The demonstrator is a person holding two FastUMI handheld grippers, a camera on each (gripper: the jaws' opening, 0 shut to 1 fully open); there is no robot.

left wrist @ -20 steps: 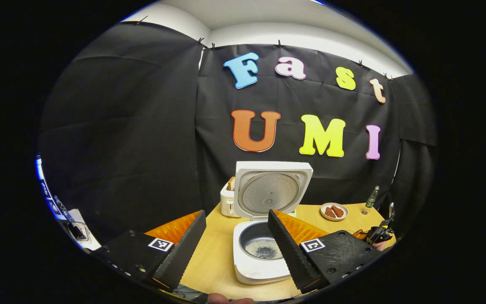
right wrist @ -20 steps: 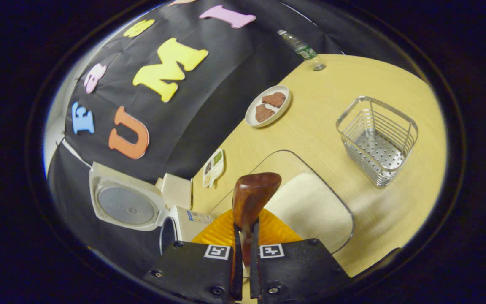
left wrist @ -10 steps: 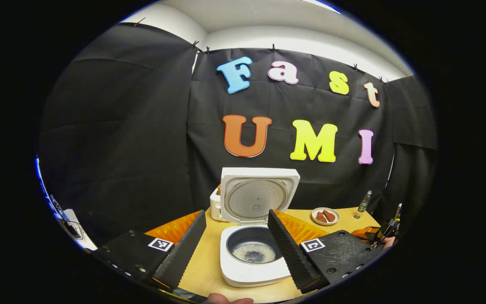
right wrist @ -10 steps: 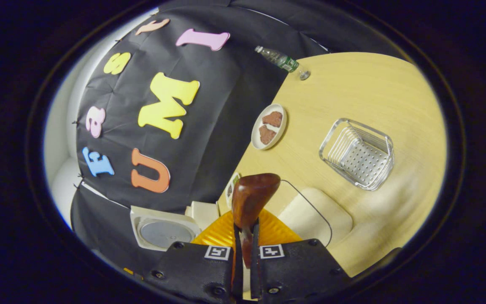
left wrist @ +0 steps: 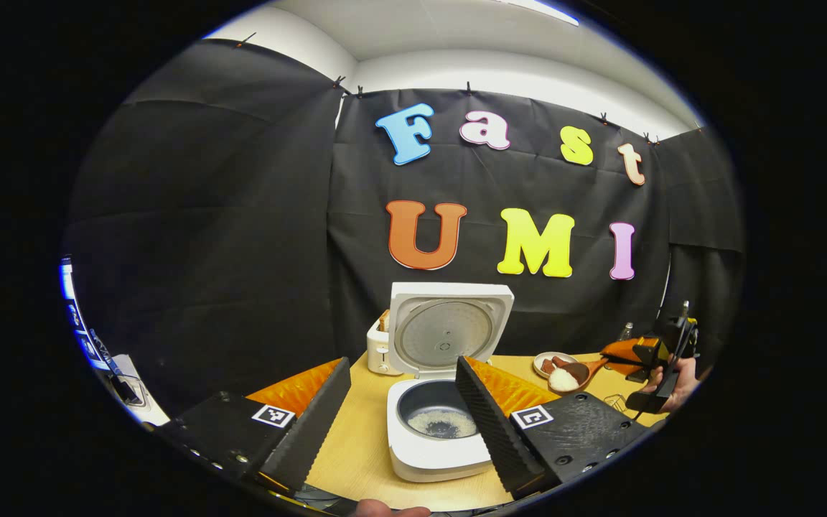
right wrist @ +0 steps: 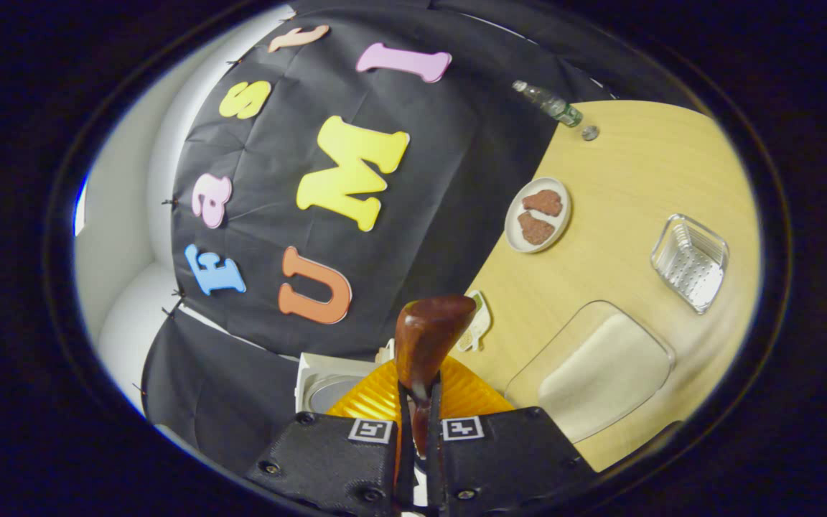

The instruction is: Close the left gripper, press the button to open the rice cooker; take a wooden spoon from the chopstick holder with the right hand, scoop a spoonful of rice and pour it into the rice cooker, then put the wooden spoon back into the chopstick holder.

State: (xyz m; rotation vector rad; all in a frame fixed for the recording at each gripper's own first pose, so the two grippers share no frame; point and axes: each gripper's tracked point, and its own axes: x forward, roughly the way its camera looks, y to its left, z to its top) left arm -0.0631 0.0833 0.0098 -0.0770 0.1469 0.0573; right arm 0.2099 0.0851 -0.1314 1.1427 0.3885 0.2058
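Observation:
The white rice cooker (left wrist: 436,452) stands open on the table, lid (left wrist: 449,332) upright, a little rice in its dark pot (left wrist: 441,422). My left gripper (left wrist: 403,424) is open, its fingers framing the cooker from the near side, touching nothing. Far to the right, a hand holds my right gripper (left wrist: 654,359) above the table, with the wooden spoon (left wrist: 571,375) carrying a heap of rice. In the right gripper view, my right gripper (right wrist: 417,402) is shut on the wooden spoon (right wrist: 431,336). Below lie the clear rice tray (right wrist: 593,370) and the metal chopstick holder (right wrist: 690,260).
A plate with two brown pieces (right wrist: 537,214), a bottle (right wrist: 550,104) and a small packet (right wrist: 474,327) sit on the wooden table (right wrist: 636,179). A white toaster (left wrist: 381,348) stands behind the cooker on its left.
My right gripper has risen off the rice tray with the spoon; the tray and basket look smaller. In the left gripper view the loaded spoon has come up at the right. The left gripper barely moved.

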